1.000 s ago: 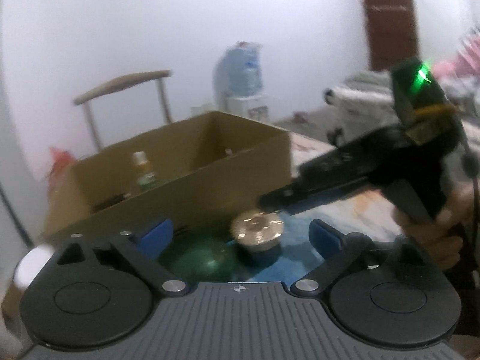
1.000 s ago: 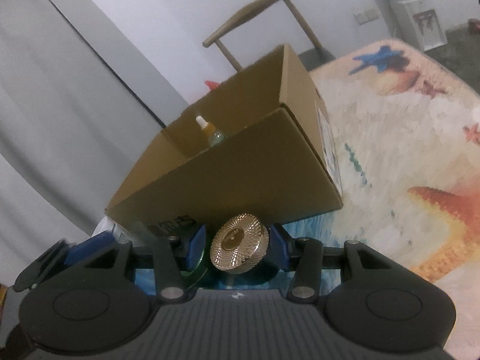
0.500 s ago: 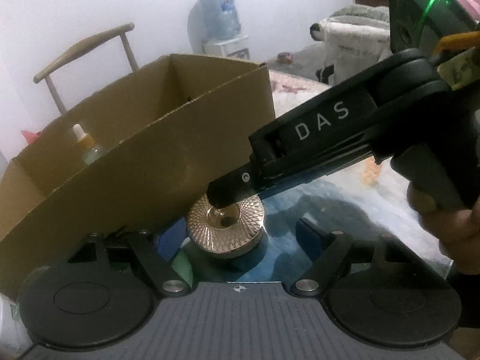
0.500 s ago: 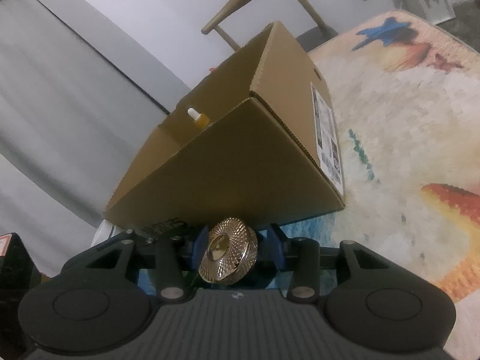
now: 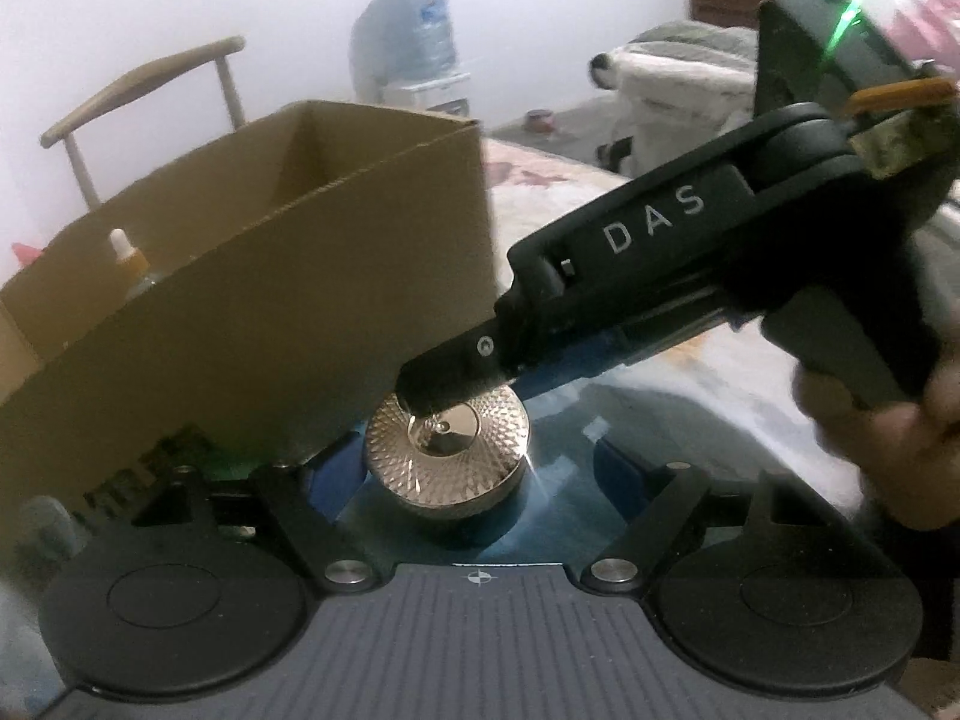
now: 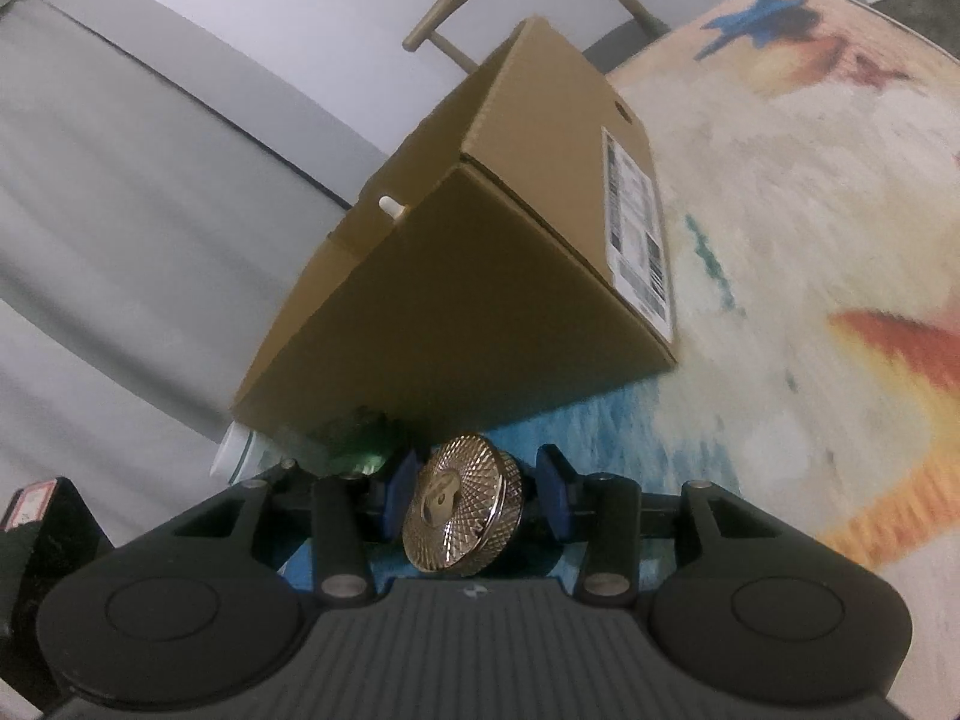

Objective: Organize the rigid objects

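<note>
- One round container with a gold lid (image 6: 462, 510): the lid is a thick metal disc, knurled in a fine diamond pattern around a smooth, shiny central dish; the dark body below it is mostly hidden; it is tilted in the right wrist view and sits on the blue patch of the mat, just in front of the box's near wall
- One right gripper (image 6: 477, 495), black with two blue pads (image 6: 399, 495); both pads lie against the sides of the container, grasping it; in the left wrist view it comes in from the right with "DAS" in white letters on its side, a green light at its rear, and a hand (image 5: 888, 438) on its handle
- One left gripper (image 5: 474, 468), black, with two blue pads that are dim and partly hidden; its fingers stand wide and released, one on each side of the lid and apart from it
- One cardboard box (image 5: 252, 300), brown, corrugated, rectangular and open-topped, with one white printed label (image 6: 639, 228) on its right wall
- One small dropper bottle (image 5: 129, 255) with a white tip, upright inside the box at its left end
- One white cylindrical object (image 6: 234, 450) at the box's near left corner, partly hidden
- One printed mat (image 6: 810, 210), pale with blue, orange and red shapes
- One wooden chair (image 5: 138, 90) with a curved back, beyond the box
- One large water bottle (image 5: 414, 42), translucent blue, far against the wall
</note>
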`<state>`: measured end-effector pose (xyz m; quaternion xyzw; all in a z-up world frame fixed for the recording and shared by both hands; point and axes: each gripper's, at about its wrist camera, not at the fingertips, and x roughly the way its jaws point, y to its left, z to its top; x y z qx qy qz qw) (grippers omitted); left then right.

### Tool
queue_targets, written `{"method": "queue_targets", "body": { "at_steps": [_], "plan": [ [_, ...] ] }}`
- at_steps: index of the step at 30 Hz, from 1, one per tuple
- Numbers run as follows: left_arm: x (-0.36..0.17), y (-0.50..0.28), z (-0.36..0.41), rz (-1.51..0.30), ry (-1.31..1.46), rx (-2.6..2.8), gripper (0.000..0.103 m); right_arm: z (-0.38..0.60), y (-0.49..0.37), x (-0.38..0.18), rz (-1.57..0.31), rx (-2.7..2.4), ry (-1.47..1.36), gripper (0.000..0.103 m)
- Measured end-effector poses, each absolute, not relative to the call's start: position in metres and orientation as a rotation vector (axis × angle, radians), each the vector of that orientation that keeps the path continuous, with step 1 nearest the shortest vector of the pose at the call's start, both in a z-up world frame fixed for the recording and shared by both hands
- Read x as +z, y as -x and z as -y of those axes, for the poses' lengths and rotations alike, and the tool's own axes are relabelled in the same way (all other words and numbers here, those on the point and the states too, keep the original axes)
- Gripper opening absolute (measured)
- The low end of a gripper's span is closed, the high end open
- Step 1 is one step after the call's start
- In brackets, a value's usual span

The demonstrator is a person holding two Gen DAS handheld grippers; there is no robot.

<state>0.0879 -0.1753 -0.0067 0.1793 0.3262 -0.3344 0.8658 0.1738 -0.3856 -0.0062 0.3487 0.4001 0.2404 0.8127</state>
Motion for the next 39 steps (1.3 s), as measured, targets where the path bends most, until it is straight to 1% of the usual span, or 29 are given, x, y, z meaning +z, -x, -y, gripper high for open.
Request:
{"method": "queue_targets", "body": {
  "at_steps": [7,14,17,19,24,31,34,39],
  "plan": [
    [-0.007,-0.059,0.167,-0.67,-0.318,-0.804,0.083,0.389,-0.144,-0.004,-0.855,0.493,-0.745,0.047],
    [-0.019,-0.072,0.167,-0.708,-0.305,-0.752,0.083,0.385,-0.13,0.001,-0.841,0.446,-0.691,0.047],
    [-0.022,-0.078,0.169,-0.721,-0.294,-0.749,0.079,0.382,-0.128,-0.001,-0.847,0.436,-0.68,0.048],
    [-0.024,-0.079,0.171,-0.723,-0.288,-0.749,0.07,0.381,-0.124,-0.001,-0.842,0.431,-0.677,0.048],
    [-0.024,-0.077,0.169,-0.722,-0.269,-0.755,0.058,0.38,-0.119,0.002,-0.841,0.421,-0.658,0.048],
    [-0.022,-0.074,0.171,-0.715,-0.257,-0.73,0.056,0.372,-0.111,0.008,-0.811,0.403,-0.593,0.047],
    [-0.017,-0.069,0.169,-0.697,-0.263,-0.723,0.056,0.367,-0.106,0.017,-0.785,0.399,-0.553,0.043],
    [0.014,-0.054,0.162,-0.598,-0.275,-0.689,0.056,0.364,-0.097,0.05,-0.701,0.437,-0.511,0.043]
  ]
}}
